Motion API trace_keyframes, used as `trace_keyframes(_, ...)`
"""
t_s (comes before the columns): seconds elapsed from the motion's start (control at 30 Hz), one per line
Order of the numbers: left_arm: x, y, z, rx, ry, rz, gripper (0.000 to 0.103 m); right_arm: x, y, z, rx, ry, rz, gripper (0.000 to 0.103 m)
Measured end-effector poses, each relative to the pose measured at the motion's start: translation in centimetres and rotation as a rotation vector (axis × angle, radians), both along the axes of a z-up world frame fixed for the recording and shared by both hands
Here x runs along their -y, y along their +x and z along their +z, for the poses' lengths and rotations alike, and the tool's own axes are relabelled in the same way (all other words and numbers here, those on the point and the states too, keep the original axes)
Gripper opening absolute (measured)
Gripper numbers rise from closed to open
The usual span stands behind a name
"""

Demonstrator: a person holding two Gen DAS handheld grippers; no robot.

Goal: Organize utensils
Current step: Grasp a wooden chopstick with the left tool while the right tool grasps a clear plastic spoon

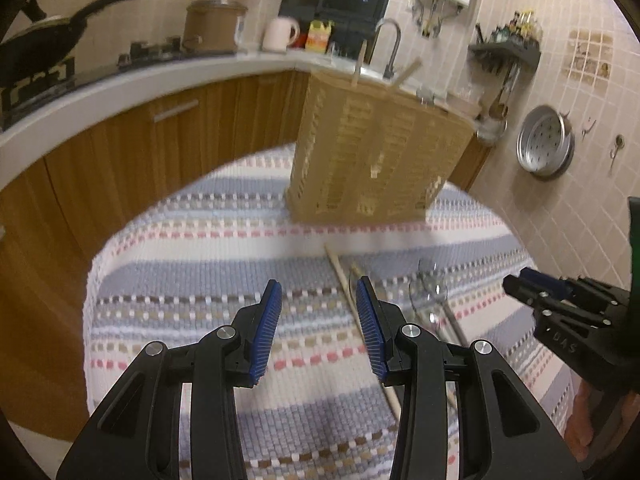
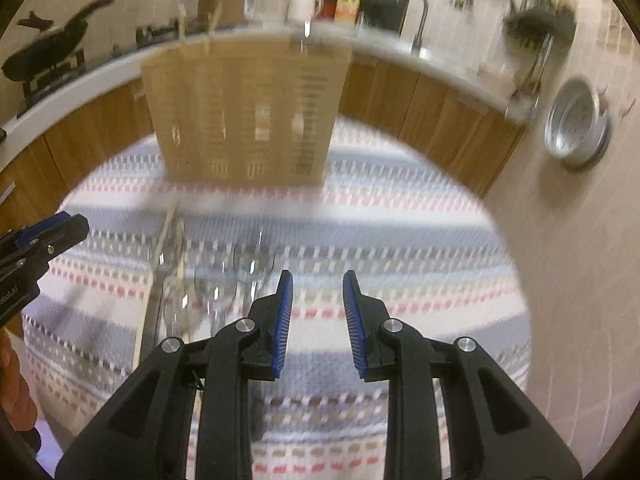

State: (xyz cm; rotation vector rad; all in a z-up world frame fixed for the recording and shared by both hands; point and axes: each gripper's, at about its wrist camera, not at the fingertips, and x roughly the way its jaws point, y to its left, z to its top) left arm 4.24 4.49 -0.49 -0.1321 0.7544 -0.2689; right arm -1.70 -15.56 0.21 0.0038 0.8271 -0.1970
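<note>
A tan slatted utensil holder stands at the far side of a round table under a striped woven cloth; two wooden sticks poke out of its top. Wooden chopsticks and several clear plastic utensils lie on the cloth in front of it. My left gripper hovers open over the cloth, its right finger just above the chopsticks, holding nothing. My right gripper is open and empty too, just right of the clear utensils. Each gripper shows in the other's view.
A curved kitchen counter with wooden cabinets runs behind the table, carrying a stove with a black pan, a brown pot, a mug and a faucet. A tiled wall with a hanging metal steamer tray stands close on the right.
</note>
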Motion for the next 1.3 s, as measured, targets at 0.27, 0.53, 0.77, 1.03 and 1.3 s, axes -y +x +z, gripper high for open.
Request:
trace_keyframes(0.27, 1.7, 1.9, -1.5, -0.21, -0.039, -0.121, 0.035, 3.4, 2.1, -2.4, -0.188, 0.335, 0.06, 0.023)
trace_keyframes(0.53, 0.9, 7.0, -2.5, -0.323, -0.161, -0.113, 0.023, 3.7, 5.8, -2.4, -0.221, 0.395, 0.1, 0.023)
trace_keyframes(0.77, 1.8, 11.5, -2.6, -0.379, -0.146, -0.084, 0.023, 2.9, 9.0, -1.6, -0.22, 0.378, 0.106, 0.023)
trace_keyframes(1.03, 4.7, 12.7, -3.4, -0.366, 0.008, -0.037, 0.016, 3.9, 9.9, -1.9, -0.243, 0.377, 0.088, 0.023)
trace_keyframes(1.3, 5.0, 12.8, -3.6, -0.341, 0.05, -0.037, 0.002, 2.6, 11.4, -2.6, -0.307, 0.379, 0.12, 0.023)
